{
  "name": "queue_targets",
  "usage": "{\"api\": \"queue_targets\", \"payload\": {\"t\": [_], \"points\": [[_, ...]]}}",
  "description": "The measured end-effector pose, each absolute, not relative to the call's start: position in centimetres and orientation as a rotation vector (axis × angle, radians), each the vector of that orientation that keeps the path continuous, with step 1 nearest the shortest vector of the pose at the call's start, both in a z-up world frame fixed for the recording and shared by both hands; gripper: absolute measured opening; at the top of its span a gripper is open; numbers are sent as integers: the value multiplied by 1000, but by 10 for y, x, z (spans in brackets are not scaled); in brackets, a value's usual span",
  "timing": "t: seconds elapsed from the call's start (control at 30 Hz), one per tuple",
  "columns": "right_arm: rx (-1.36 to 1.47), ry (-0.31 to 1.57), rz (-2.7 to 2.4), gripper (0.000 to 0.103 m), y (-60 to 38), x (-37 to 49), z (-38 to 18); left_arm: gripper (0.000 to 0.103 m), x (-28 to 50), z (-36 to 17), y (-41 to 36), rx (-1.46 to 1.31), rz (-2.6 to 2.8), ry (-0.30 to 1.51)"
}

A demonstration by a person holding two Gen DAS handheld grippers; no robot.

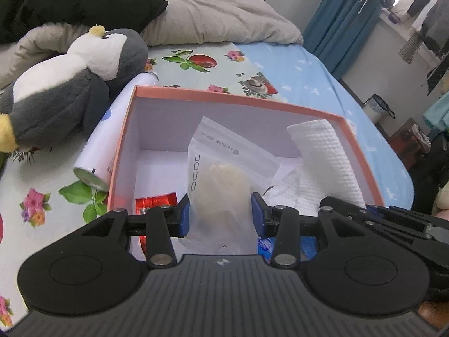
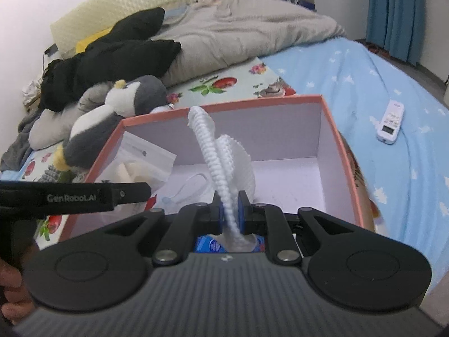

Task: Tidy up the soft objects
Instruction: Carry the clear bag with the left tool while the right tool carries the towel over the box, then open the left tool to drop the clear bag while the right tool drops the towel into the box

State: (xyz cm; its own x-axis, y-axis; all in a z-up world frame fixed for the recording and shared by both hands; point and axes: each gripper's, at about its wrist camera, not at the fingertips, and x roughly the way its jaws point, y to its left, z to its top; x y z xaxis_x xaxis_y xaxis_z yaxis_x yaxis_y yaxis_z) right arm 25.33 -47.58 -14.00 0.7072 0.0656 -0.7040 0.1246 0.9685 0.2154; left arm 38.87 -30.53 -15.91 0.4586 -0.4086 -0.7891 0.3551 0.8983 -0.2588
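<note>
Left wrist view: left tongs [image 1: 220,214] clenched on a frosted zip pouch [image 1: 221,165] with a pale, squashy lump inside; blue pads press its lower sides. Pouch is tilted forward over the open pink-rimmed box [image 1: 247,99], top edge well inside the walls. Whether its bottom touches the box floor, can't tell.

Right wrist view: right tongs [image 2: 230,210] nearly closed on a folded white textured cloth [image 2: 221,157], pinched edge-on, the rest fanning up and forward over the same box. Box sits on the bed [image 2: 364,90], beside a grey-and-white plush penguin [image 2: 118,123].

Step in hand, my read: lower both items into the box and let go.
- Pouch: bring it down until it rests on the floor near the left wall, then release. Dropping from height risks it tipping onto the red packet [image 1: 155,203] at the near corner.
- Cloth: right half of the box looks bare, so lay it flat there. It's floppy; drag it back slightly as it goes down so the fold doesn't bunch or hang over the rim.
- Both tongs are close together over one box. Stagger the releases to avoid a knock.

How the things look: pouch is translucent, printed lettering on the side, sealed strip on top, contents deform under the pads. Cloth has a waffle-like embossing, thin, holds no shape. A white spray can [image 1: 112,137] lies outside against the left wall; penguin not yet in.
</note>
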Motion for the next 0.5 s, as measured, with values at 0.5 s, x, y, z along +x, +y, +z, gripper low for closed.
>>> {"api": "queue_targets", "payload": {"t": [0.5], "points": [[262,844,-44,41,-480,266,-158,68,393,-163,-310,-13,-479,976]]}}
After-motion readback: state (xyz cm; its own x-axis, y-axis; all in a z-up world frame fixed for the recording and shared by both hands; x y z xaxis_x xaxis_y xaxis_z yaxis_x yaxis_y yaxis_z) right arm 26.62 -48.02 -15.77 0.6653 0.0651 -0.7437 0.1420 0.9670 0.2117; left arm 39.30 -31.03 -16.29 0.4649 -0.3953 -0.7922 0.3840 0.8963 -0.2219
